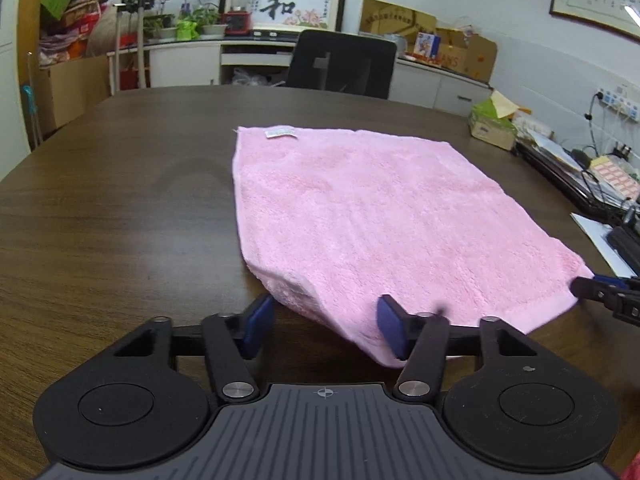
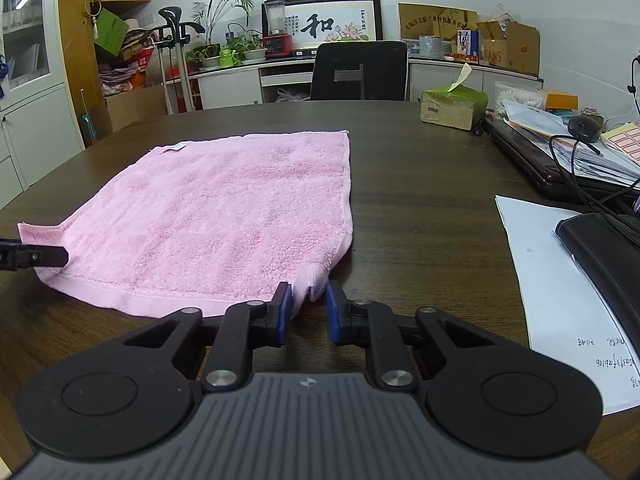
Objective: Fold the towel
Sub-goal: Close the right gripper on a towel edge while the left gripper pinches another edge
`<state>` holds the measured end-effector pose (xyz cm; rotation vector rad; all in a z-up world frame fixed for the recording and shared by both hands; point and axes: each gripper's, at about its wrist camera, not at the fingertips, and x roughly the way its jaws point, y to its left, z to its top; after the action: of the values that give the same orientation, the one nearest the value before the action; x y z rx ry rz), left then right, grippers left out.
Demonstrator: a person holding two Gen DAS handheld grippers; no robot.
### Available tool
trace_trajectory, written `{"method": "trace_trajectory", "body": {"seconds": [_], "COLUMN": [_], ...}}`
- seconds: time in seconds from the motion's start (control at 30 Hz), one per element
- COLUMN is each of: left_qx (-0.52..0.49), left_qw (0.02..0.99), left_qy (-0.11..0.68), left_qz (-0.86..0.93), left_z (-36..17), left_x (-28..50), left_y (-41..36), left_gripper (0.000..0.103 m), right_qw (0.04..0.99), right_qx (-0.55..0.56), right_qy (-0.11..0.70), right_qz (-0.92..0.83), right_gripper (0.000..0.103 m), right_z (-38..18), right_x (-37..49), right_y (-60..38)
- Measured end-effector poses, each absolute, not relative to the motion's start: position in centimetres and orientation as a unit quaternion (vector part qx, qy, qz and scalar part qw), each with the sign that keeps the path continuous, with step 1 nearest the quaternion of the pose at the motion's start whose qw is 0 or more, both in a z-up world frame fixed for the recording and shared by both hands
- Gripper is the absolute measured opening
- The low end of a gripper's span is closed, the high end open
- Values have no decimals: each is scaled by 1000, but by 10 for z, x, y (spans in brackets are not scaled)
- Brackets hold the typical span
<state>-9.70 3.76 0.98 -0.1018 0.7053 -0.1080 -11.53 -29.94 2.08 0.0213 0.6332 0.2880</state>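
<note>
A pink towel [image 1: 368, 216] lies spread on the dark wooden table [image 1: 112, 216], with a white label at its far edge. My left gripper [image 1: 326, 326] is open, its blue pads on either side of the towel's near left corner, which is a little raised. In the right wrist view the towel [image 2: 216, 216] lies ahead to the left. My right gripper [image 2: 307, 312] is partly open, and the towel's near right corner sits between its pads. The right gripper's tips also show in the left wrist view [image 1: 600, 292], at the towel's right corner.
A black office chair [image 1: 340, 64] stands at the far side of the table. On the right are a green tissue box [image 2: 452, 108], a laptop [image 2: 532, 160], cables, white papers [image 2: 560, 288] and a black case [image 2: 604, 248]. Cabinets, plants and boxes line the wall.
</note>
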Motion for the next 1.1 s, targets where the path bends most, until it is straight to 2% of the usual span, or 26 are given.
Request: {"method": "trace_trajectory", "body": {"seconds": [0.2, 0.27, 0.37, 0.9, 1.1], "left_qx": [-66, -62, -64, -122, -140], "left_qw": [934, 935, 936, 952, 957], "left_qy": [349, 348, 344, 272, 247], "left_qz": [-42, -35, -35, -74, -66], "left_z": [11, 10, 11, 52, 74], "left_x": [-97, -99, -102, -170, -151], "left_y": [43, 43, 43, 65, 67], "left_gripper": [26, 13, 5, 4, 4], "right_qw": [938, 937, 936, 939, 938], "right_qx": [42, 58, 79, 165, 204], "right_qy": [312, 313, 312, 244, 204], "right_qz": [143, 143, 142, 178, 192], "right_gripper": [8, 7, 6, 6, 6], "right_z": [20, 20, 19, 60, 83], "right_x": [-114, -113, -114, -177, -195], "right_y": [-306, -310, -315, -341, -351]}}
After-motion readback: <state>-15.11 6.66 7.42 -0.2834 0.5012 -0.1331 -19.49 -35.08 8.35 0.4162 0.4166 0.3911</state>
